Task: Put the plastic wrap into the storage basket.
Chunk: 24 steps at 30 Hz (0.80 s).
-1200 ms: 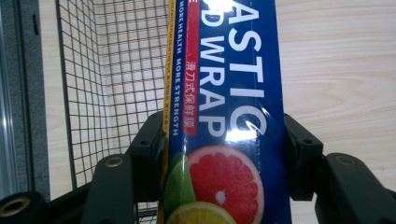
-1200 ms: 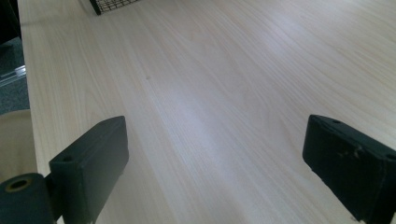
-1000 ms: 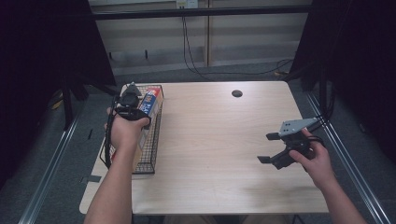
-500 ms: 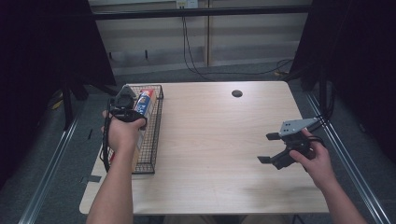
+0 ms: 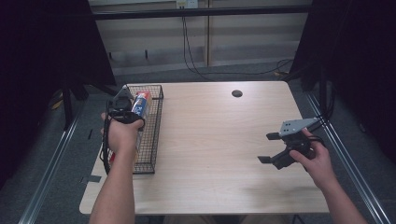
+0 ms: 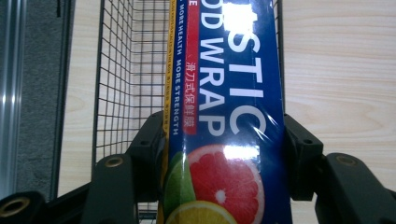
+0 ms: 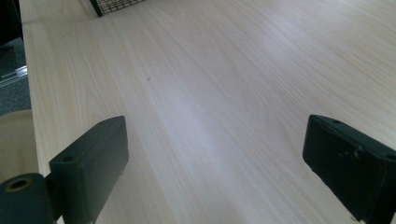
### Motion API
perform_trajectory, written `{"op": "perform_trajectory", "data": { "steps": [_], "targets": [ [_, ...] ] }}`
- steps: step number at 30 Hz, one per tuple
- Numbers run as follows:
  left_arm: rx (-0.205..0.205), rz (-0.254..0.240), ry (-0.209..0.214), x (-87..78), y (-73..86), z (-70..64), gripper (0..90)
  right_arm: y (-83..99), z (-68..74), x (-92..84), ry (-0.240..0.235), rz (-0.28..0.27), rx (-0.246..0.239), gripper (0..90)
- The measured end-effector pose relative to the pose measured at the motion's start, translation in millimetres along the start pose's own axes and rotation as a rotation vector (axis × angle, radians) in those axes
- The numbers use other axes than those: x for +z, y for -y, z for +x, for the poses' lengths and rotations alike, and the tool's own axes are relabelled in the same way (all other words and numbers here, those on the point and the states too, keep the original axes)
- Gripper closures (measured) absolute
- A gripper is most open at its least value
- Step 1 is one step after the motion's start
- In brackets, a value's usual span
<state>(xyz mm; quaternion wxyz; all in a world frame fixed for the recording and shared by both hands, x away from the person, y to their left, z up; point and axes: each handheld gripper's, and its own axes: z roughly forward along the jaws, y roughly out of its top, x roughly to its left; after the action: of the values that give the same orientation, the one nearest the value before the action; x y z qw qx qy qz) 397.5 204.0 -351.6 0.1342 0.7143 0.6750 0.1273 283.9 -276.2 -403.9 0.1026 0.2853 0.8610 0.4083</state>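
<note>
My left gripper [image 5: 132,103] is shut on a long blue plastic food wrap box [image 5: 142,103] with citrus fruit printed on it. It holds the box over the black wire basket [image 5: 152,135] at the table's left edge. In the left gripper view both black pads [image 6: 149,140] press the sides of the food wrap box [image 6: 233,93], with the basket mesh [image 6: 126,70] behind it. My right gripper [image 5: 267,148] hovers over the right part of the table. Its jaws stand wide apart with nothing between them, and under the right gripper [image 7: 215,158] lies bare wood.
The light wooden table [image 5: 215,140] has a small dark round hole [image 5: 236,93] at its far middle. Metal rails run along both sides on the floor. A corner of the basket [image 7: 116,5] lies far ahead of the right gripper.
My left gripper with the box has shifted slightly toward the person over the basket. The right gripper has not moved.
</note>
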Motion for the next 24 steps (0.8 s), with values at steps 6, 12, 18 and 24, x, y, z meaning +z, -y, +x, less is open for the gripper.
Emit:
{"op": "perform_trajectory", "data": {
  "steps": [6,12,18,24],
  "targets": [
    [-0.010,0.002,-0.005,4.7,2.1,1.4,44.0,-0.1,0.1,1.3,-0.002,0.001,0.002,6.9],
    [-0.015,0.013,-0.010,12.6,5.6,2.7,44.0,-0.7,-0.4,3.1,-0.002,0.006,-0.001,7.0],
    [-0.019,0.023,-0.019,18.0,6.5,4.3,44.0,0.1,-0.1,2.9,-0.004,0.011,-0.005,6.9],
    [-0.036,0.029,-0.015,23.3,7.2,5.1,43.8,-0.2,0.1,2.9,-0.006,0.010,-0.006,6.9]
  ]
}}
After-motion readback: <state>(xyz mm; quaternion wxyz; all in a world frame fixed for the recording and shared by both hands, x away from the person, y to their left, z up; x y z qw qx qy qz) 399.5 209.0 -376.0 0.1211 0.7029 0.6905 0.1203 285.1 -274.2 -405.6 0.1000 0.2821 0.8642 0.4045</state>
